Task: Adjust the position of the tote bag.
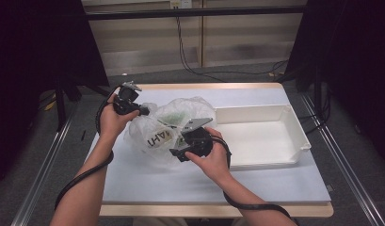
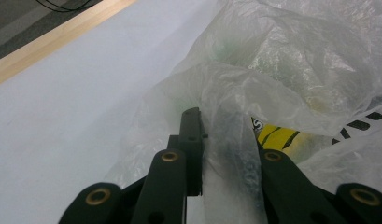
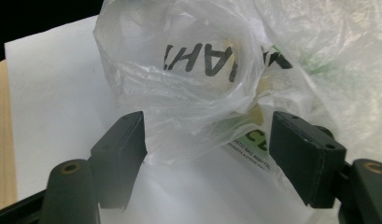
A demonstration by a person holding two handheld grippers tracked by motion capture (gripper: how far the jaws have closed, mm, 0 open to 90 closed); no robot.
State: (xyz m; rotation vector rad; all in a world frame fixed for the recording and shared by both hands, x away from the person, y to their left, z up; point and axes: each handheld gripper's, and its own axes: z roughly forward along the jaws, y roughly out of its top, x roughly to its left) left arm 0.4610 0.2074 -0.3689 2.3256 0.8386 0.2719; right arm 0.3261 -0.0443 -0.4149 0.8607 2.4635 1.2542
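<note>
A crumpled translucent plastic bag [image 1: 173, 125] with black letters lies on the white table cover, left of centre. Green and yellow shapes show faintly through the film. My left gripper [image 1: 142, 111] comes in from the bag's left upper edge and is shut on a fold of the bag [image 2: 282, 60]; in the left gripper view [image 2: 221, 140] the film is pinched between the black jaws. My right gripper [image 1: 177, 145] sits at the bag's near right side. In the right gripper view [image 3: 207, 140] its jaws stand wide apart, a bulge of the bag [image 3: 179, 70] between them, pads clear of it.
A white rectangular plastic tray [image 1: 298, 136] stands on the right half of the table, close to the bag. The white cover [image 1: 180, 183] stretches bare toward the near edge. Wooden table edge [image 1: 213, 86] at the back, dark curtains at both sides.
</note>
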